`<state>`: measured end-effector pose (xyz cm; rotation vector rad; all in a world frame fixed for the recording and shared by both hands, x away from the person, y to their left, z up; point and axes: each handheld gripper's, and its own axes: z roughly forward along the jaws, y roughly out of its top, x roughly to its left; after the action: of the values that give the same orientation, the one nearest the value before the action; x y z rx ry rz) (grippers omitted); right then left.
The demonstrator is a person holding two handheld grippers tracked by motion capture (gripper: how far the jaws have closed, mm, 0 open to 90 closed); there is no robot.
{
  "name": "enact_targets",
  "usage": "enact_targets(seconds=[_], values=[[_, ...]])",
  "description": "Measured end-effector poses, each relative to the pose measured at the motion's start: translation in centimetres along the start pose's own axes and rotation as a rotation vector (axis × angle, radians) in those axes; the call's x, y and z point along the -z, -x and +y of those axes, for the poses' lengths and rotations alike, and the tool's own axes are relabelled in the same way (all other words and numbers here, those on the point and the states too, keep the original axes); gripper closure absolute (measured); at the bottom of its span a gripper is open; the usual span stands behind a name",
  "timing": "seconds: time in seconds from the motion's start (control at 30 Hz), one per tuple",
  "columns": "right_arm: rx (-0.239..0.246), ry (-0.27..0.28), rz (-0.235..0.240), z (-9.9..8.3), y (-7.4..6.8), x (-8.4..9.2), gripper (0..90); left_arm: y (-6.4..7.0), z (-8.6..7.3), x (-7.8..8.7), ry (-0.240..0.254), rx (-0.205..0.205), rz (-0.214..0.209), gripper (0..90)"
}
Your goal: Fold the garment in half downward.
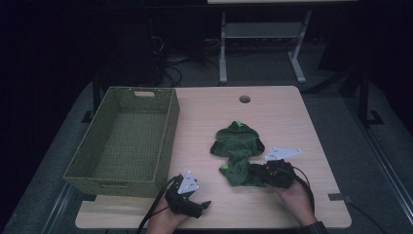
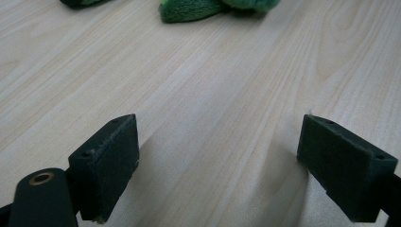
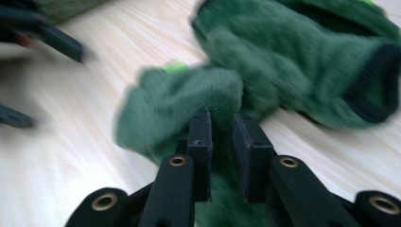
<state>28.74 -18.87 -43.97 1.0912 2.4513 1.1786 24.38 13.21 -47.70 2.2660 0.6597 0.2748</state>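
Observation:
A dark green fleece garment [image 1: 237,141] with bright green trim lies crumpled on the wooden table, right of centre. My right gripper [image 1: 254,170] is at its near, bunched end. In the right gripper view the jaws [image 3: 222,127] stand a narrow gap apart, with the green fabric [image 3: 179,101] at and under their tips. I see no fold pinched between the pads. My left gripper [image 1: 204,204] rests near the table's front edge, left of the garment. It [image 2: 220,165] is wide open over bare wood, with the garment's edge [image 2: 203,7] far ahead.
A woven green basket [image 1: 173,122] stands on the table's left side, and nothing shows inside it. A cable hole [image 1: 244,99] sits near the far edge of the table. Bare wood lies between the basket and the garment. Beyond the table is a dark floor with a desk frame.

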Motion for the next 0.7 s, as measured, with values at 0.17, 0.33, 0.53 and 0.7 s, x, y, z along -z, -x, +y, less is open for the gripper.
enact_targets(seconds=[0.17,0.33,0.53,0.7], values=[[-0.005,0.034,-0.010,0.0,0.3,0.7,77.8,0.0,0.0,0.0,-0.001,-0.001,0.000,12.8],[0.006,0.087,-0.011,0.7,0.2,1.0,83.9,0.0,0.0,0.0,0.000,-0.003,0.001,12.8],[0.024,0.041,0.004,1.5,0.0,-1.1,86.3,0.0,0.0,0.0,-0.001,-0.004,0.002,12.8],[0.039,-0.059,-0.001,1.0,0.3,-3.7,86.3,0.0,0.0,0.0,-0.001,-0.001,0.001,12.7]])
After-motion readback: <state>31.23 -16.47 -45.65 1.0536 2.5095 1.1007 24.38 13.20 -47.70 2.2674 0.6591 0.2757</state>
